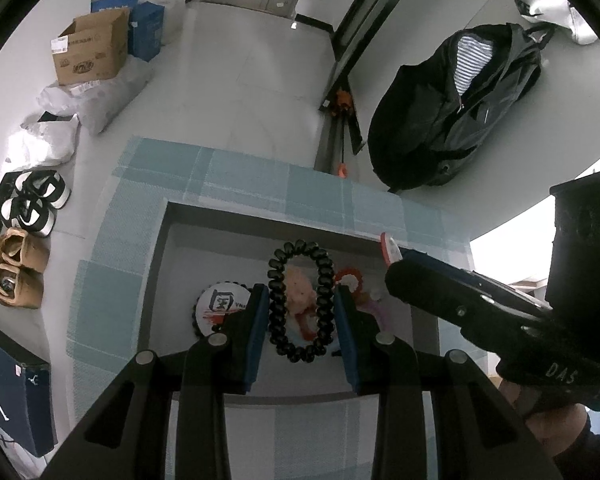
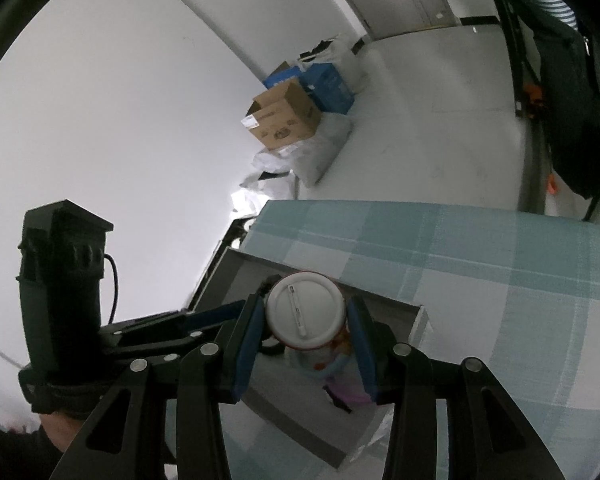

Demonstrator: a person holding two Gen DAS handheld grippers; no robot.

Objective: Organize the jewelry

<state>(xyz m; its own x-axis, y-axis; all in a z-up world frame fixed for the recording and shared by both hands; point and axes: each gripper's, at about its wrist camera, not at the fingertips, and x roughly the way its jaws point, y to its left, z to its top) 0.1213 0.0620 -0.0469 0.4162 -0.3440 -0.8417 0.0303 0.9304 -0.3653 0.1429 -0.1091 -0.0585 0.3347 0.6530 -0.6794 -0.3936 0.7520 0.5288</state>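
The left gripper (image 1: 302, 322) was clamped on a black spiral hair tie (image 1: 302, 304), its blue pads pressing the loop from both sides above the grey tray (image 1: 162, 264). In the tray lay a round white badge (image 1: 220, 304) with a blue emblem (its lettering too small to read), a pink plush charm (image 1: 300, 294) seen through the loop, and an orange-and-white rosette (image 1: 350, 278).

The right gripper (image 2: 306, 334) held a round white badge with a red rim (image 2: 306, 312) over the same tray (image 2: 236, 276); its pads sat against the badge's edges. Only the right wrist view showed the pin bar on the badge's back — the left wrist view caught it edge-on. "DAS" was legible on the right gripper's body in the left view.

The tray rested on a blue checked cloth (image 1: 260, 184). Farther off — left view only — stood a Jordan-logo shoebox (image 1: 8, 392), shoes and a black backpack (image 1: 456, 108); both views showed a printed cardboard carton (image 1: 90, 46).
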